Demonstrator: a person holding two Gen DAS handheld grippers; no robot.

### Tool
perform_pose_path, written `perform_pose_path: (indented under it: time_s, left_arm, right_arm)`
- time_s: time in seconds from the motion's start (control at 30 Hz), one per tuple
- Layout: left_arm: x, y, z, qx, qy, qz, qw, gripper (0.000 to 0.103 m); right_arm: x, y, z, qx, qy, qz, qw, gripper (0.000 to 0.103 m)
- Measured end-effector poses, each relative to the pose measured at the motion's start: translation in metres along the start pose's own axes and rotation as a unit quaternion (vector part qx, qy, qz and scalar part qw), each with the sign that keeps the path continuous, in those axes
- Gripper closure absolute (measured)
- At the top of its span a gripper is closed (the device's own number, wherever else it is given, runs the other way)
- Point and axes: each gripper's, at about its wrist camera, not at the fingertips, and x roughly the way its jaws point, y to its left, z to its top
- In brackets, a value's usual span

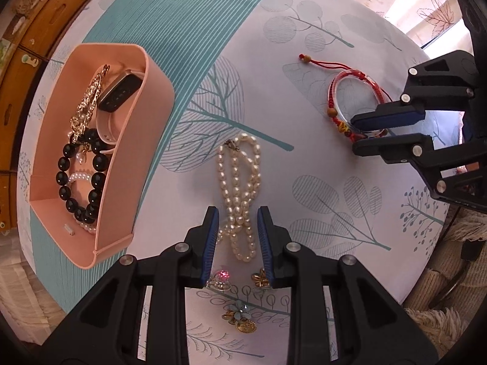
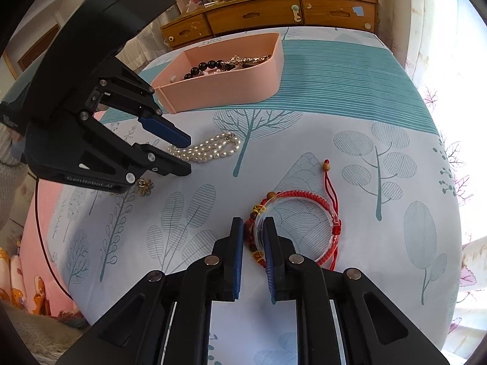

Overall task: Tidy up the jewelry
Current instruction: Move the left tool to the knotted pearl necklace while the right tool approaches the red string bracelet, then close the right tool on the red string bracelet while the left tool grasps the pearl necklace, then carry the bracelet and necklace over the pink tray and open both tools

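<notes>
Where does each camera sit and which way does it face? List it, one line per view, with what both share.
Left wrist: sits on the left gripper, looking down on the pearl necklace between its fingers; own fingers show, with the right gripper at the right edge.
Right wrist: sits on the right gripper, angled down across the bed toward the wooden dresser; own fingers are closed on the red bracelet.
Shared: the necklace, bracelet, pink box and patterned sheet.
</notes>
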Motion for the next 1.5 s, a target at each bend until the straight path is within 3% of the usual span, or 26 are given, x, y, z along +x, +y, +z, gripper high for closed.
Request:
perform_pose_path:
  time_s: [0.37,0.43,0.47,0.6,0.7,0.87,1.07,1.13,1.3,1.5]
  left_arm:
    - [0.007,0.031,0.018,-0.017,0.044,-0.041,0.9980,0.081]
    - [0.007,0.038,0.020,-0.033,0.045,-0.042,0.9975,0.095]
    - [0.010,0.037,0.027,-0.043,0.046,-0.050,0.9968,0.096]
    - [0.006,0.046,0.025,-0.078,0.016,-0.036,0.9961,0.096]
    - [-0.002,0.056,0.018,-0.131,-0.013,-0.023,0.9910,0.096]
    - [-0.033,0.074,0.001,-0.217,-0.074,-0.017,0.9732,0.096]
    - [-0.091,0.077,-0.020,-0.267,-0.149,0.011,0.9519,0.096]
    - [-0.110,0.068,-0.042,-0.279,-0.175,0.029,0.9436,0.096]
    - [-0.174,0.062,-0.065,-0.329,-0.237,0.070,0.9117,0.096]
    - [-0.201,0.094,-0.079,-0.388,-0.265,0.094,0.8777,0.096]
  right_arm:
    - [-0.002,-0.007,-0.001,0.014,-0.003,0.022,1.000,0.090]
    - [-0.002,-0.007,-0.001,0.012,-0.003,0.020,1.000,0.090]
    - [-0.002,-0.007,-0.001,0.012,-0.003,0.019,1.000,0.090]
    - [-0.002,-0.008,-0.001,0.019,-0.003,0.020,1.000,0.090]
    - [-0.005,-0.010,0.000,0.032,-0.008,0.020,0.999,0.091]
    - [-0.016,-0.012,0.005,0.052,-0.026,0.026,0.998,0.091]
    - [-0.039,-0.007,0.017,0.069,-0.054,0.029,0.996,0.091]
    - [-0.050,-0.004,0.027,0.073,-0.068,0.032,0.994,0.091]
    - [-0.081,0.008,0.058,0.064,-0.107,0.034,0.992,0.091]
    - [-0.100,0.025,0.110,0.057,-0.148,0.049,0.986,0.091]
